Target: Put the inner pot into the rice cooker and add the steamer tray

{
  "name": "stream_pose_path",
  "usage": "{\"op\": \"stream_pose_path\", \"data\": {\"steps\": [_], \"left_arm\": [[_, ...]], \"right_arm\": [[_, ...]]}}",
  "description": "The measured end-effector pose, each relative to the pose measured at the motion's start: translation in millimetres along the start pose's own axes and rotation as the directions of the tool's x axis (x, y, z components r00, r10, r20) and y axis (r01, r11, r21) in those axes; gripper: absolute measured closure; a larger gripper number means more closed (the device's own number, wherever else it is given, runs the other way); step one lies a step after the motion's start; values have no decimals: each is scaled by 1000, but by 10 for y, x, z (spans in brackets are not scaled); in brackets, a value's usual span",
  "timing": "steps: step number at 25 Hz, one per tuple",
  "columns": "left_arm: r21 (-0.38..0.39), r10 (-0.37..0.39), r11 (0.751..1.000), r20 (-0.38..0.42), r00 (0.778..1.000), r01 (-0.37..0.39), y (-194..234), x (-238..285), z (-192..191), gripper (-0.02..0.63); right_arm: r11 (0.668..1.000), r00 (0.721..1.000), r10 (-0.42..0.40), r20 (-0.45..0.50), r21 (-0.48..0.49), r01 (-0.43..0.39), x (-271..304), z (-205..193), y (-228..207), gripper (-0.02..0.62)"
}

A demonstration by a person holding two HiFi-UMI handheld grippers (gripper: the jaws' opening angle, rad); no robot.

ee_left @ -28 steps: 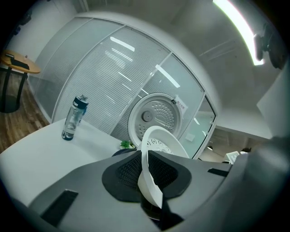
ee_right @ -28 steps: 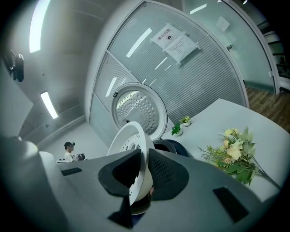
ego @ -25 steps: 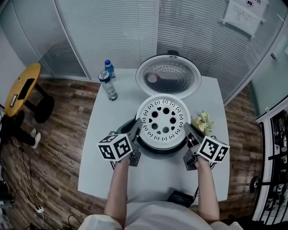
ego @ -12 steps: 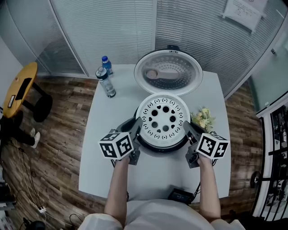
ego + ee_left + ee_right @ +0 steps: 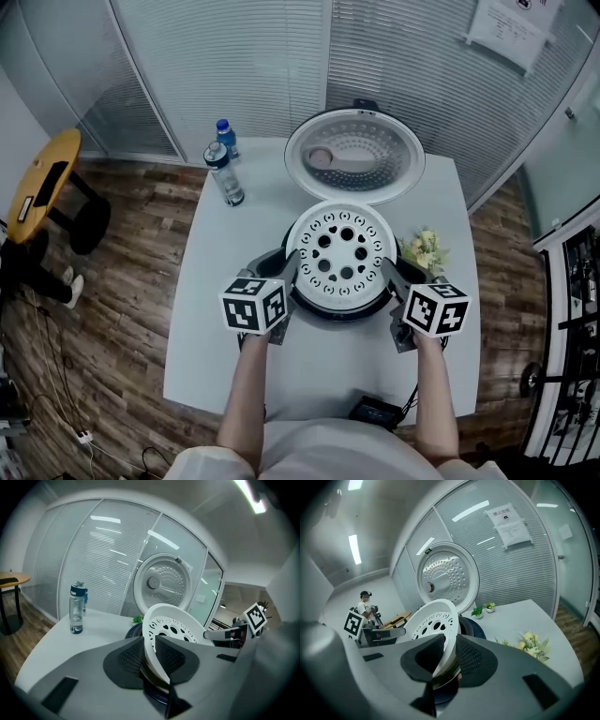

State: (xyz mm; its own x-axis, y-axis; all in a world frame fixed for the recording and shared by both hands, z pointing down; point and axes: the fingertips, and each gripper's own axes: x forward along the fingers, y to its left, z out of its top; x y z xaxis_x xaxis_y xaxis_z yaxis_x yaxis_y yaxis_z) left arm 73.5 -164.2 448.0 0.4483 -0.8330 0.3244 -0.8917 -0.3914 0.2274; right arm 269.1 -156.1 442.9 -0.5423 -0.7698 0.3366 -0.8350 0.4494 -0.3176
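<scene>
Both jaws have just been easing open. Left gripper: jaws narrow, w/ the white rim of the steamer tray standing in the gap. The pads look to be off it now, not pinching. Right gripper: same story at the opposite rim. In head view the L one sits at abt 8 o'clock of the tray and the R at abt 4, both pointing in toward it.

The tray itself hasn't gone anywhere over the last sec. It's in the same spot, centred over the mouth of the rice cooker, holes up, w/ the lid swung open at 12 o'clock behind it. The cooker stands mid-surface. The tray looks carried by the cooker, not by the jaws.

Inner pot: can't see it from above, as the tray covers the opening. Prob. already in, since the tray sits that low, but that's a judgement only.

Meaning: this reads as the let-go after setting the tray down, i.e. the last step of the task is near done. Left to do, I'd say: spread a bit more, then back both grippers out toward 8 and 4 w/o snagging the rim & tipping the tray.
</scene>
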Motion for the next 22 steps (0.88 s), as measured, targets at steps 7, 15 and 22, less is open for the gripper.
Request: {"op": "stream_pose_path", "data": {"steps": [7, 15, 22], "left_arm": [[65, 21, 998, -35, 999, -18, -13, 52, -52, 515], [124, 50, 991, -61, 997, -42, 60, 144, -92, 511], [190, 99, 978, -58, 993, -87, 95, 180, -92, 494]], "right_arm": [[991, 998, -65, -23, -117, 62, 42, -58, -47, 499], [983, 996, -89, -22, -164, 84, 147, -67, -73, 485], [966, 991, -131, -9, -226, 126, 186, -66, -97, 477]]}}
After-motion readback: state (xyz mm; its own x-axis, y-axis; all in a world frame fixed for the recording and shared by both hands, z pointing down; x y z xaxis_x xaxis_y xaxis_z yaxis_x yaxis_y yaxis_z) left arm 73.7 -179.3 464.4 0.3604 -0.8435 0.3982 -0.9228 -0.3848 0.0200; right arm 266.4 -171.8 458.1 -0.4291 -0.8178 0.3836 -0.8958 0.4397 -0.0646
